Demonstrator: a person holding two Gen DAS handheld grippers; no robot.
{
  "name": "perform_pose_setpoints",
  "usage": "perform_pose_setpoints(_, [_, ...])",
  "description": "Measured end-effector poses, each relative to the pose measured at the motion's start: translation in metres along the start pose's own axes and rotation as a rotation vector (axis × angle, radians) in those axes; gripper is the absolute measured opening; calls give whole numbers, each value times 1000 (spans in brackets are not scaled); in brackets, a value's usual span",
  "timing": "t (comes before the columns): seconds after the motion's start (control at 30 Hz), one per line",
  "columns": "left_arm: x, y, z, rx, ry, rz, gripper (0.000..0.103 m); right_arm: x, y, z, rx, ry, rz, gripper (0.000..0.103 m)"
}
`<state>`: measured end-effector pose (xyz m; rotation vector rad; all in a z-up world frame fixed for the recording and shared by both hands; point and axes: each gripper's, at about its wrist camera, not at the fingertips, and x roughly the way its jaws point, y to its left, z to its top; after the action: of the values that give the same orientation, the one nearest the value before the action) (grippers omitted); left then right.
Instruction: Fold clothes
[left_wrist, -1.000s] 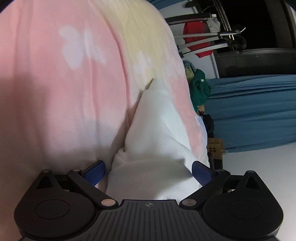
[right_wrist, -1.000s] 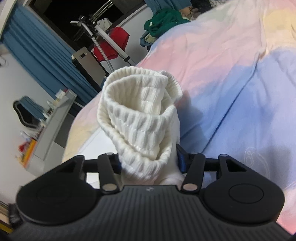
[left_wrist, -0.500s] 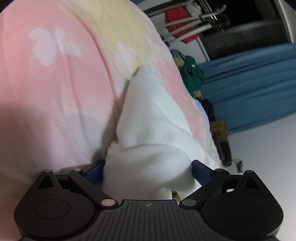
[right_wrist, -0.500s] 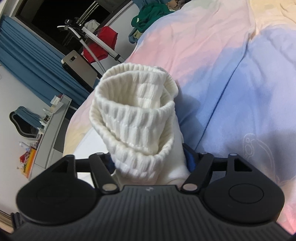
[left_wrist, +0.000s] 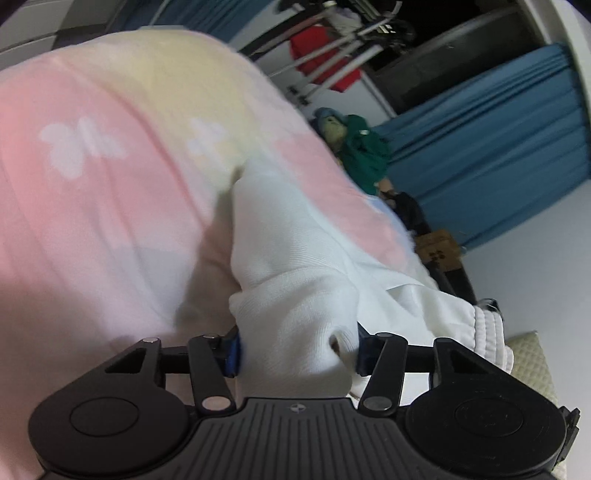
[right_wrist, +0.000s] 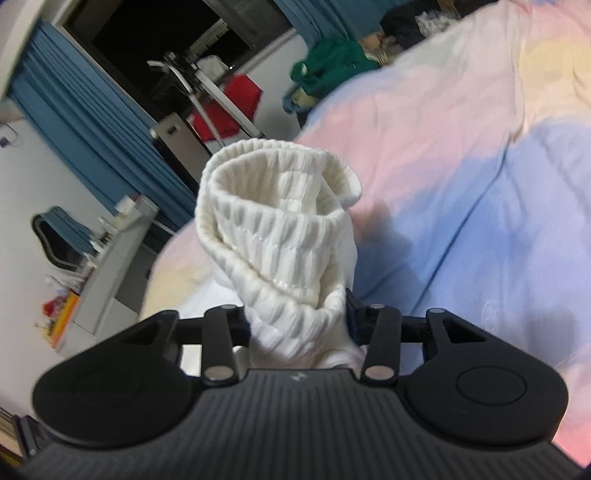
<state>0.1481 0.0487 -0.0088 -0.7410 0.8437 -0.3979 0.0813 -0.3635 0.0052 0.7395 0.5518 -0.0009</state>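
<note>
Left gripper (left_wrist: 297, 345), right gripper (right_wrist: 297, 314) — jaws clamped.

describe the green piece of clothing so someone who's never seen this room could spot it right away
Start at the pastel bedspread and follow it to its far edge, toward the blue curtains. There a crumpled green garment sits in a heap of clothes. It is the only deep green thing; the garment on the rack nearby is red.

i see a ribbed white knit cuff (right_wrist: 280, 225), a smooth soft pastel cloth bedcover (right_wrist: 461, 155), and matt black plastic grippers (right_wrist: 297, 317).
</note>
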Motion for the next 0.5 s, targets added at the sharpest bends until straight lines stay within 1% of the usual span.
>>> perform_pose_setpoints(0.13, [10, -47, -5, 36, 8, -32, 53, -31, -14, 26, 80, -56, 16, 45])
perform_pose_setpoints(0.23, [36, -94, -6, 73, 16, -63, 53, -57, -39, 56, 137, -105, 5, 45])
perform_pose_setpoints(0.33, [83, -146, -9, 113, 45, -114, 53, -79, -72, 89, 198, -171, -10, 45])
perform_pose_setpoints(0.5, [182, -236, -20, 184, 129, -176, 53, -106, -143, 143, 298, -331, -54, 45])
